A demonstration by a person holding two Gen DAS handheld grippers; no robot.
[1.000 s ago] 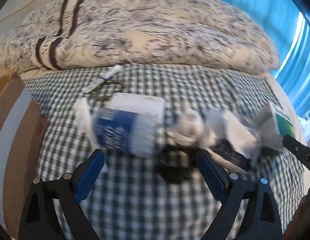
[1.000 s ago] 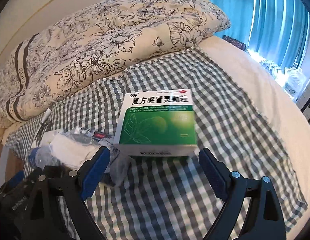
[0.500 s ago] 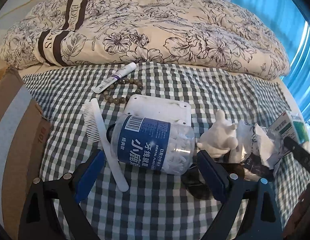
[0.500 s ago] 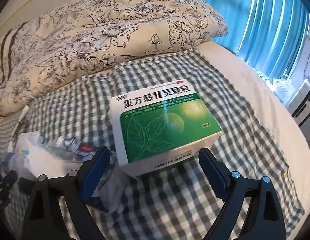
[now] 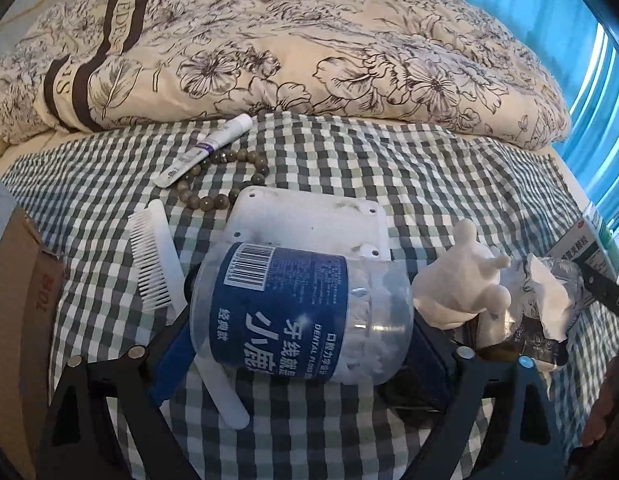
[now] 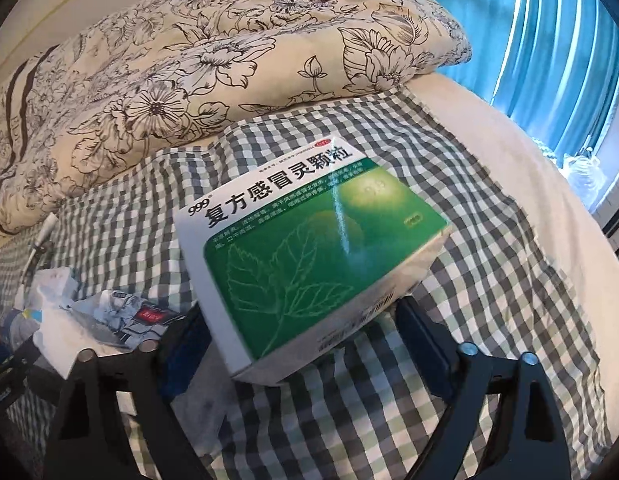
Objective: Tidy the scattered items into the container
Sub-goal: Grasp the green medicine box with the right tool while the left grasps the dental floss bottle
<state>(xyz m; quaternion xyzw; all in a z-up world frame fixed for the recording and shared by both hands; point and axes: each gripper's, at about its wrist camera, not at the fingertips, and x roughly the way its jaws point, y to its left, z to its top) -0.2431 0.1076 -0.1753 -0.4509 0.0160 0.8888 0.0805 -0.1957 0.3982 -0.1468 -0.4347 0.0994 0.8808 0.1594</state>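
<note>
A clear dental-floss jar [image 5: 301,312] with a blue label lies on its side on the checked sheet. My left gripper [image 5: 303,336] is open, and the jar fills the gap between its blue fingers [image 5: 171,360]. A green and white medicine box [image 6: 309,256] lies flat between the blue fingers [image 6: 423,336] of my right gripper [image 6: 301,324], which is also open. The brown cardboard box [image 5: 25,300] stands at the bed's left edge. Part of a white comb [image 5: 157,256] is hidden under the jar.
Behind the jar lie a white flat casing [image 5: 309,220], a bead bracelet [image 5: 225,176] and a small tube [image 5: 205,150]. To its right are a white hand-shaped figure [image 5: 461,284] and crumpled wrappers [image 5: 541,304]. A floral quilt [image 5: 309,40] bounds the back, with blue curtains [image 6: 549,60] on the right.
Both grippers have moved forward and down. The jar now sits between the left fingers and the medicine box between the right fingers. Finger spacing is unchanged.
</note>
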